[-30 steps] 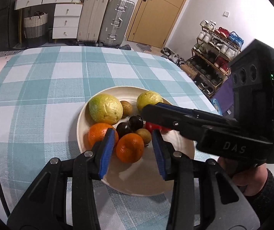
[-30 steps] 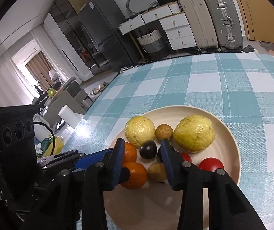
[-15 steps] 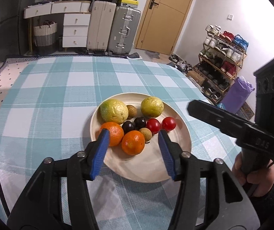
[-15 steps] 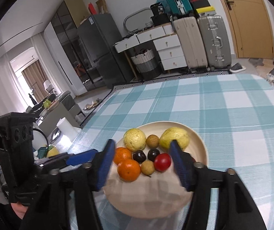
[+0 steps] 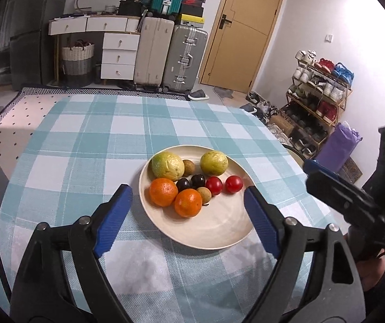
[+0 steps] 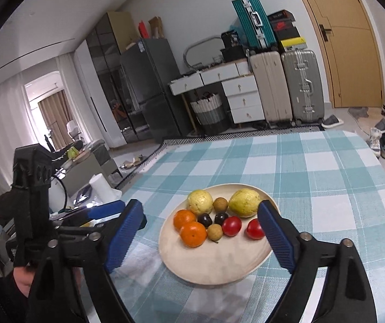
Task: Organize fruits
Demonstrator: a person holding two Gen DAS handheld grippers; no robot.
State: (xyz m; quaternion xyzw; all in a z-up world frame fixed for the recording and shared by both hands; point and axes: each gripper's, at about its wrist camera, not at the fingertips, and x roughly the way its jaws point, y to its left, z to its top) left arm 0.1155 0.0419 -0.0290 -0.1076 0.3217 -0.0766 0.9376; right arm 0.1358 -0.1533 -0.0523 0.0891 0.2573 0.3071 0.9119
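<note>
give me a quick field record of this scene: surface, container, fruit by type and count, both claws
surface: table with teal and white checked cloth
container: cream plate, holds all the fruit
yellow-green fruits: two, at the far side
oranges: two, left near side
red fruits: two
dark fruits: two
small brown fruits: two
left claw: jaws opening, nothing held
right claw: jaws opening, nothing held

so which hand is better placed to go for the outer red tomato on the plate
Probably right. The outer red tomato sits just off the right gripper near its fingertip, while from the left gripper the oranges lie nearer. Both jaws are opening, empty.
</note>
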